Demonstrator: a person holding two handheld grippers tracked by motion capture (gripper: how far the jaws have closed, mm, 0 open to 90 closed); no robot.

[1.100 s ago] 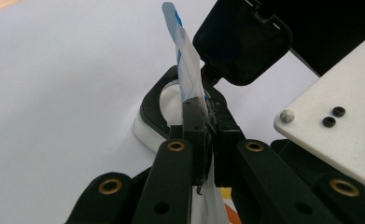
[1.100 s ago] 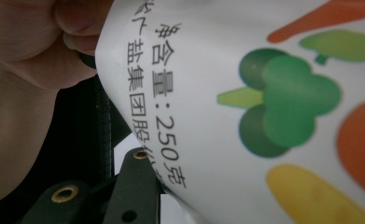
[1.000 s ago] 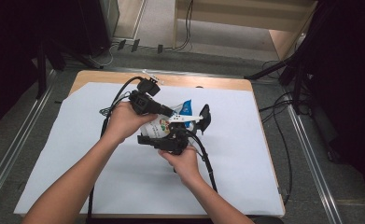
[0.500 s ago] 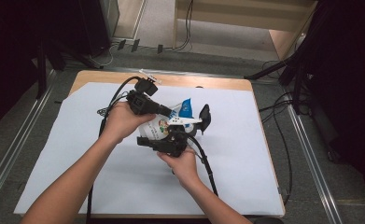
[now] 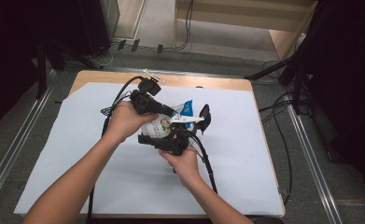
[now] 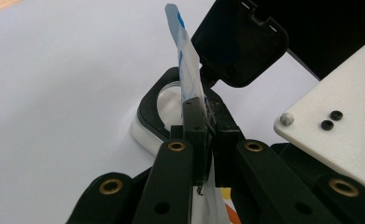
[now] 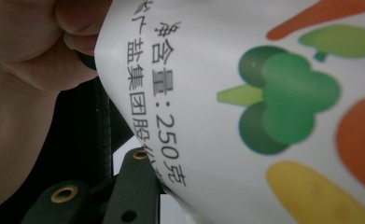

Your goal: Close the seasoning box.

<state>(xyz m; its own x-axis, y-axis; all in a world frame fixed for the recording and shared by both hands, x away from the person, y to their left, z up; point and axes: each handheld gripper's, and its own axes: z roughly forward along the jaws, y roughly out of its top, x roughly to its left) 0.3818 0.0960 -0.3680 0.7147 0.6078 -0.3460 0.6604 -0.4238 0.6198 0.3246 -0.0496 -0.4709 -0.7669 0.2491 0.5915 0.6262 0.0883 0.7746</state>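
Both grippers on one white bag, held above the table.

My left gripper (image 6: 203, 121) is clenched on the bag's (image 5: 164, 125) thin blue-and-white top edge; my right gripper (image 5: 171, 140) grasps its printed body from below, vegetable pictures facing its camera. Just beyond the bag, a black-rimmed container (image 6: 154, 105) with its hinged lid (image 6: 238, 42) raised stands on the white sheet (image 5: 241, 154) covering the table (image 5: 217, 84).
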